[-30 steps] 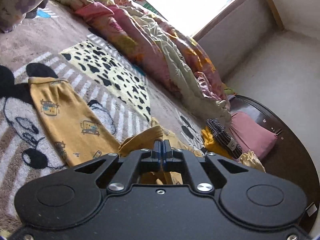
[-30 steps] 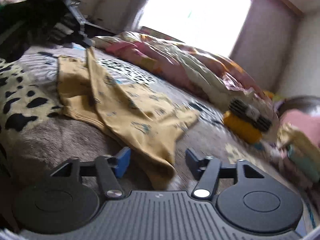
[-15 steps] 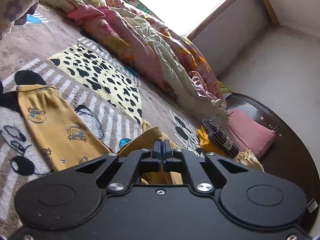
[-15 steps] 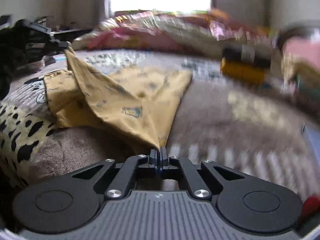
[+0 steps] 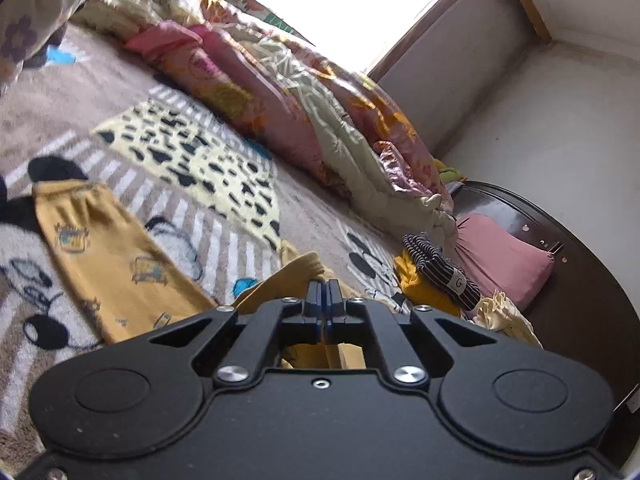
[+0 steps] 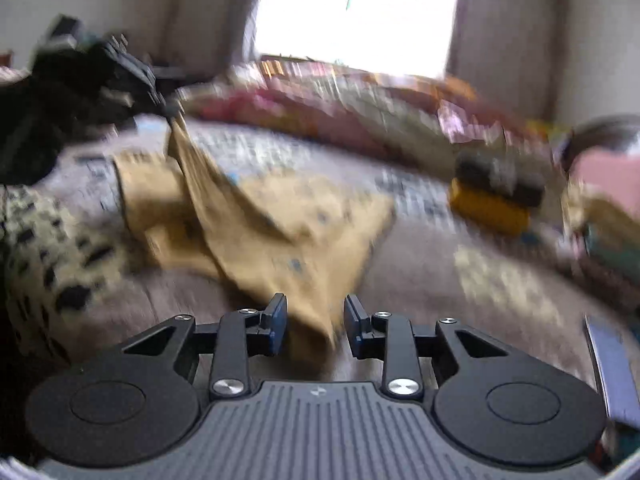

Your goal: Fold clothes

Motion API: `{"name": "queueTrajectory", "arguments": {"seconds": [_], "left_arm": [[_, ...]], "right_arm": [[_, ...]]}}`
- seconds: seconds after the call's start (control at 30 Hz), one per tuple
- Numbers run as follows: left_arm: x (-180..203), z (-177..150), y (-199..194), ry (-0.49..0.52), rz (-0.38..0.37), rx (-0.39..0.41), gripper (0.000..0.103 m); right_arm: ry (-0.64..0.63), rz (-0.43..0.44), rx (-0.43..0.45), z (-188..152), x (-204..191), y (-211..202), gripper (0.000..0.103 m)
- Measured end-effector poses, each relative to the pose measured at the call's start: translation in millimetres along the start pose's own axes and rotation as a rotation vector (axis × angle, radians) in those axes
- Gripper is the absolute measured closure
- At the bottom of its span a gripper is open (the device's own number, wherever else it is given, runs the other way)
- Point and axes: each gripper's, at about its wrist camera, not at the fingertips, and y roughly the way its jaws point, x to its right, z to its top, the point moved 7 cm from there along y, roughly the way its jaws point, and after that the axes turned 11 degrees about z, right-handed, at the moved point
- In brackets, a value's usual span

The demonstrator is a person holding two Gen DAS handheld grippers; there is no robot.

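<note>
I am holding the left gripper (image 5: 325, 294) with its jaws pressed together, pinching a bunched edge of the yellow trousers (image 5: 112, 256). One printed leg is lying flat on the cartoon blanket (image 5: 192, 168) to the left of the fingers. Through the right wrist camera, which is blurring badly, I am seeing the same trousers (image 6: 256, 232) draping up from the blanket to the left gripper (image 6: 160, 104), which is lifting one corner. My right gripper (image 6: 315, 322) is sitting with its jaws partly apart, a corner of the yellow cloth lying between the pads; I cannot tell whether they are touching it. A folded pile (image 5: 436, 276) is resting near the pink pillow (image 5: 504, 264), beside the crumpled quilt (image 5: 320, 112).
</note>
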Motion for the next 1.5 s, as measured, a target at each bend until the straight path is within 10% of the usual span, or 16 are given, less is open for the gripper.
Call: {"name": "queueTrajectory", "arguments": {"seconds": [0.33, 0.5, 0.9, 1.03, 1.1, 1.3, 1.5], "left_arm": [[84.0, 26.2, 27.1, 0.003, -0.102, 0.044, 0.102], [130.9, 27.4, 72.0, 0.02, -0.086, -0.008, 0.102], [166.1, -2.4, 129.5, -0.005, -0.011, -0.09, 0.102], [172.1, -4.5, 135.1, 0.015, -0.011, -0.114, 0.102], [176.8, -3.4, 140.6, 0.031, -0.011, -0.122, 0.102], [191.2, -5.8, 185.1, 0.131, 0.012, -0.191, 0.102], [195.6, -35.2, 236.9, 0.283, 0.088, -0.274, 0.102]], "right_arm": [[-0.081, 0.05, 0.06, 7.9, -4.7, 16.4, 0.041], [-0.053, 0.025, 0.059, 4.9, 10.9, 20.7, 0.071], [-0.154, 0.046, 0.129, 12.6, 0.2, 20.6, 0.064], [0.014, 0.101, 0.174, 20.6, 15.9, 22.8, 0.065], [0.105, 0.136, 0.172, 20.3, 26.5, 27.5, 0.097], [0.44, 0.23, 0.173, 0.8, 64.0, 27.2, 0.099], [0.456, 0.252, 0.163, -3.9, 59.6, 27.5, 0.098]]}}
